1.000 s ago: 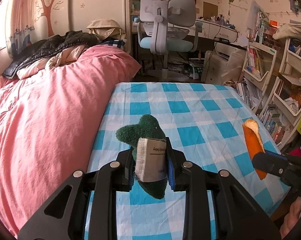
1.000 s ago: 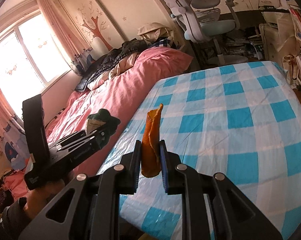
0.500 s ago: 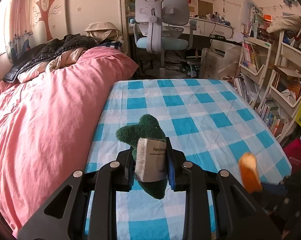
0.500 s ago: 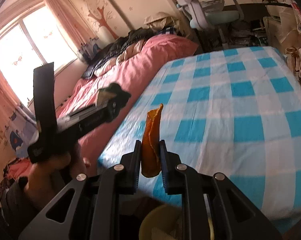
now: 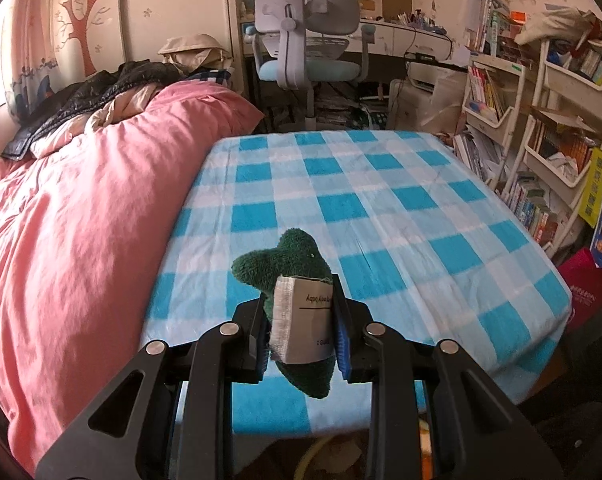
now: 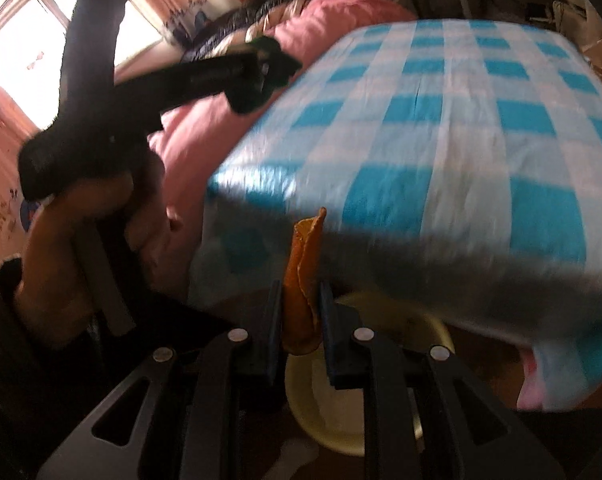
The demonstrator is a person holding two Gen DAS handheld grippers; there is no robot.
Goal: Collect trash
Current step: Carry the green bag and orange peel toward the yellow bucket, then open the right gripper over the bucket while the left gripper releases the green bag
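Looking along the left wrist view: the left hand-held gripper (image 5: 301, 334) is clamped on one green plush piece (image 5: 289, 256) with a white label, held at lower centre above the near edge of the checked table (image 5: 381, 200); a yellow rim shows faintly below.

Right wrist view: the right hand-held gripper (image 6: 301, 320) pinches one orange peel (image 6: 303, 276), long axis upright. One yellow bin (image 6: 341, 420) lies directly beneath it, lower centre, so the right is judged nearer.
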